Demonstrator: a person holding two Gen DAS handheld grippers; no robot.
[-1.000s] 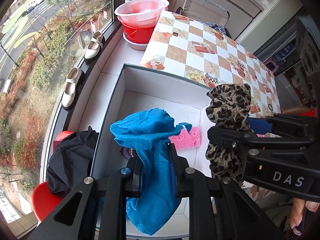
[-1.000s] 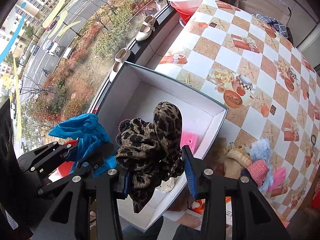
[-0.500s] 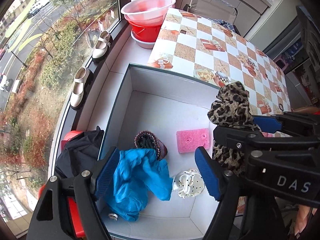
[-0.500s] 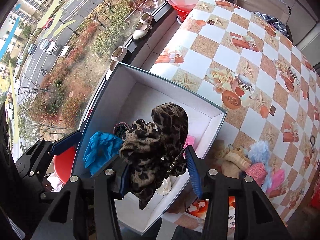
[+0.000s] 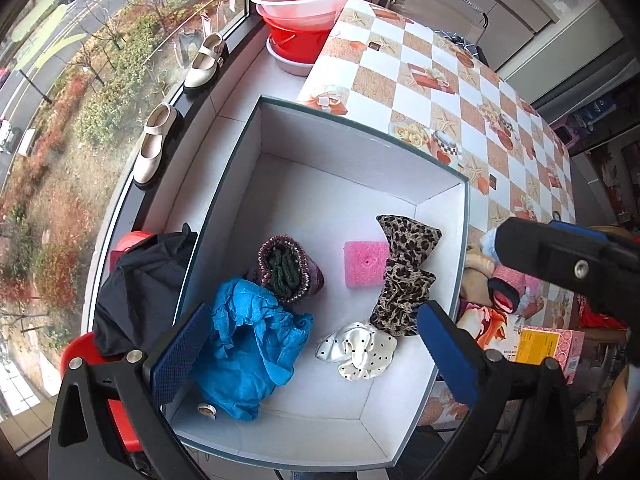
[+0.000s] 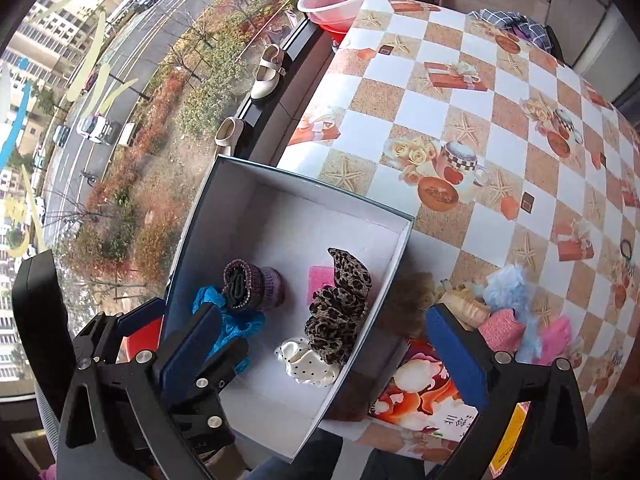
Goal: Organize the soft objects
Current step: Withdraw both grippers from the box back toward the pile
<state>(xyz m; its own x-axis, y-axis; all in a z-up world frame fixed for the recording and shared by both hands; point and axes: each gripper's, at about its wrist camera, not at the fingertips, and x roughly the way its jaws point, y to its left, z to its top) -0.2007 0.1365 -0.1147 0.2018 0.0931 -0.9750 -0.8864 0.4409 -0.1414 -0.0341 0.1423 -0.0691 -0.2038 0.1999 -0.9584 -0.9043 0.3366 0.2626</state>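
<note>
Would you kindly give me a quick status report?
Both grippers, left and right, open and empty. Blue cloth and leopard scarf lie in the box. More soft items wait on the table.

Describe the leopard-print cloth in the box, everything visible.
The leopard cloth is a soft, crumpled piece of fabric, tan with dark spots. It lies loose on the floor of the white box near its right wall, bunched in folds with one end flaring up. It overlaps the pink sponge, and its lower end meets the dotted white cloth. No gripper holds it.
</note>
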